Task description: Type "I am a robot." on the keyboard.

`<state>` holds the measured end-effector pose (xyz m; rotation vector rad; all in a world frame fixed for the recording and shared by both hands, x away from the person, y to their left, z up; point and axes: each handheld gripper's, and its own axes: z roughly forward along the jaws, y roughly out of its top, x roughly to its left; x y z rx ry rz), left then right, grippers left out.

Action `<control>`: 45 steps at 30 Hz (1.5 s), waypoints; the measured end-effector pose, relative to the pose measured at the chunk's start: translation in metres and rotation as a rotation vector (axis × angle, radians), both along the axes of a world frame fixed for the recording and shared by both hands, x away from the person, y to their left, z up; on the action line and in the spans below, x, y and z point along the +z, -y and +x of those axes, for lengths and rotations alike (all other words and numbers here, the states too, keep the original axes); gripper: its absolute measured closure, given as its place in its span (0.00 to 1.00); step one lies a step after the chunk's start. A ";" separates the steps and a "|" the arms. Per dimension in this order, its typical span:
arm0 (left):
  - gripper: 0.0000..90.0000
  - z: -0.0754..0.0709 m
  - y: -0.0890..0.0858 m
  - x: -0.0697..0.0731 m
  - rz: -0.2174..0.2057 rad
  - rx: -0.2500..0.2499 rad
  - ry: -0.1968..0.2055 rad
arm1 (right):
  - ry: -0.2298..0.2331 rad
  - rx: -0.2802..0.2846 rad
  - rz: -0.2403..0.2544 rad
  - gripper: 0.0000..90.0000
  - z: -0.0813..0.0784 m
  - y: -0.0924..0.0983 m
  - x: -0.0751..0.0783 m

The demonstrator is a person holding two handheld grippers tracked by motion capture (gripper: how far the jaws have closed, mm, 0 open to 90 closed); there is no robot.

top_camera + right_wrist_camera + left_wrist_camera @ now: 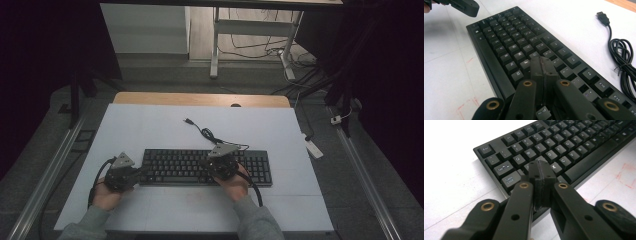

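High view: black keyboard (207,167) lies flat on the white desk (150,130), long side running 9 to 3 o'clock, a bit below desk centre. Its USB cable (207,134) trails off the back edge toward 12, coiled partway, plug lying loose on the desk. Left claw (137,172) sits at the kbd's 9 o'clock end, held by the person's left hand (106,196); right claw (216,161) is over the keys right of centre, right hand (235,185) behind it at 6.

Left gripper view: left claw (541,170) has jaws pressed together, nothing between them, tip over the letter keys near the Caps Lock corner; can't tell if it touches a key.

Right gripper view: right claw (543,65) also has jaws together and empty, tip over the letter rows near the kbd's middle; contact w/ keys unclear. Coiled cable (621,57) lies at 3 o'clock, plug toward 1.
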<state>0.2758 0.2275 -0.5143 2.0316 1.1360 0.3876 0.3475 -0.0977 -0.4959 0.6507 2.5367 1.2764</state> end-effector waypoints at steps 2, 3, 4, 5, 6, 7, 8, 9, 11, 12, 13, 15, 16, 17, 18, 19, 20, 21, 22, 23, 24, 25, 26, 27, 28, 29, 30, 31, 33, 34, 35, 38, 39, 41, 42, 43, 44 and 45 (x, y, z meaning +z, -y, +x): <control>0.99 0.002 0.000 -0.002 0.009 0.001 -0.004 | -0.004 -0.003 -0.002 0.99 0.002 -0.003 -0.001; 0.99 0.003 0.000 -0.002 0.014 0.005 -0.007 | -0.005 -0.004 -0.005 0.99 0.003 -0.004 -0.002; 0.99 0.003 0.001 -0.003 0.019 0.006 -0.011 | -0.007 -0.005 -0.009 0.99 0.005 -0.005 -0.002; 0.99 0.004 0.001 -0.004 0.021 0.007 -0.014 | -0.012 -0.007 -0.013 0.99 0.007 -0.007 -0.003; 0.99 0.005 0.001 -0.005 0.023 0.008 -0.015 | -0.012 -0.007 -0.013 0.99 0.007 -0.007 -0.003; 0.99 0.006 0.002 -0.005 0.025 0.007 -0.017 | -0.010 -0.007 -0.011 0.99 0.008 -0.008 -0.003; 0.99 0.007 0.002 -0.007 0.026 0.008 -0.017 | -0.012 -0.011 -0.017 0.99 0.009 -0.009 -0.003; 0.99 0.007 0.002 -0.007 0.029 0.006 -0.020 | -0.014 -0.011 -0.019 0.99 0.010 -0.011 -0.003; 0.99 0.008 0.002 -0.009 0.038 0.006 -0.025 | -0.015 -0.012 -0.014 0.99 0.011 -0.013 -0.004; 0.99 0.008 0.002 -0.010 0.037 0.009 -0.025 | -0.017 -0.012 -0.006 0.99 0.012 -0.014 -0.005; 0.99 0.009 0.001 -0.010 0.038 0.009 -0.029 | -0.022 -0.014 -0.012 0.99 0.013 -0.016 -0.007; 0.99 0.009 0.001 -0.012 0.038 0.013 -0.029 | -0.024 -0.014 -0.013 0.99 0.013 -0.017 -0.007; 0.99 0.009 0.001 -0.012 0.038 0.012 -0.031 | -0.026 -0.015 -0.014 0.99 0.014 -0.018 -0.009; 0.99 0.009 0.000 -0.012 0.038 0.012 -0.032 | -0.029 -0.018 -0.012 0.99 0.014 -0.019 -0.010; 0.99 0.010 0.000 -0.012 0.039 0.013 -0.032 | -0.029 -0.017 -0.012 0.99 0.015 -0.020 -0.011; 0.99 0.010 0.000 -0.012 0.038 0.013 -0.033 | -0.033 -0.019 -0.012 0.99 0.015 -0.021 -0.012; 0.99 0.010 0.000 -0.013 0.039 0.011 -0.034 | -0.034 -0.018 -0.018 0.99 0.016 -0.023 -0.013; 0.99 0.010 0.001 -0.013 0.039 0.010 -0.034 | -0.037 -0.022 -0.018 0.99 0.017 -0.024 -0.014; 0.99 0.010 0.001 -0.013 0.039 0.009 -0.034 | -0.041 -0.022 -0.015 0.99 0.018 -0.026 -0.015; 0.99 0.010 0.001 -0.013 0.039 0.008 -0.035 | -0.041 -0.022 -0.015 0.99 0.018 -0.026 -0.015; 0.99 0.010 0.001 -0.013 0.041 0.007 -0.036 | -0.039 -0.023 -0.024 0.99 0.019 -0.027 -0.015; 0.99 0.010 0.001 -0.013 0.041 0.005 -0.037 | -0.042 -0.024 -0.023 0.99 0.019 -0.028 -0.016; 0.99 0.010 0.001 -0.014 0.044 0.005 -0.037 | -0.040 -0.025 -0.026 0.99 0.020 -0.029 -0.016; 0.99 0.010 0.001 -0.014 0.044 0.005 -0.038 | -0.039 -0.027 -0.030 0.99 0.020 -0.029 -0.016; 0.99 0.010 0.001 -0.014 0.044 0.003 -0.041 | -0.038 -0.028 -0.032 0.99 0.021 -0.030 -0.016; 0.99 0.010 0.001 -0.014 0.044 0.004 -0.039 | -0.035 -0.032 -0.036 0.99 0.021 -0.030 -0.017; 0.99 0.010 0.001 -0.014 0.043 0.004 -0.040 | -0.035 -0.035 -0.036 0.99 0.022 -0.030 -0.017; 0.99 0.010 0.001 -0.014 0.042 0.003 -0.042 | -0.034 -0.039 -0.037 0.99 0.023 -0.029 -0.017; 0.99 0.010 0.001 -0.015 0.044 0.001 -0.045 | -0.037 -0.042 -0.037 0.99 0.024 -0.030 -0.019; 0.99 0.010 0.001 -0.015 0.044 0.001 -0.045 | -0.036 -0.043 -0.037 0.99 0.024 -0.030 -0.019; 0.99 0.010 0.001 -0.015 0.044 0.000 -0.045 | -0.037 -0.041 -0.039 0.99 0.025 -0.030 -0.020; 0.99 0.010 0.001 -0.015 0.045 -0.001 -0.043 | -0.035 -0.044 -0.046 0.99 0.025 -0.031 -0.020; 0.99 0.010 0.002 -0.015 0.045 -0.001 -0.044 | -0.035 -0.045 -0.046 0.99 0.025 -0.031 -0.021; 0.99 0.010 0.002 -0.015 0.047 0.000 -0.042 | -0.034 -0.046 -0.047 0.99 0.026 -0.032 -0.021; 0.99 0.010 0.002 -0.015 0.047 0.000 -0.042 | -0.033 -0.046 -0.048 0.99 0.026 -0.032 -0.021; 0.99 0.010 0.002 -0.015 0.047 0.000 -0.041 | -0.032 -0.046 -0.047 0.99 0.026 -0.032 -0.021; 0.99 0.010 0.002 -0.015 0.048 0.000 -0.042 | -0.031 -0.045 -0.044 0.99 0.026 -0.033 -0.022; 0.99 0.010 0.002 -0.015 0.049 0.000 -0.042 | -0.031 -0.046 -0.048 0.99 0.026 -0.033 -0.021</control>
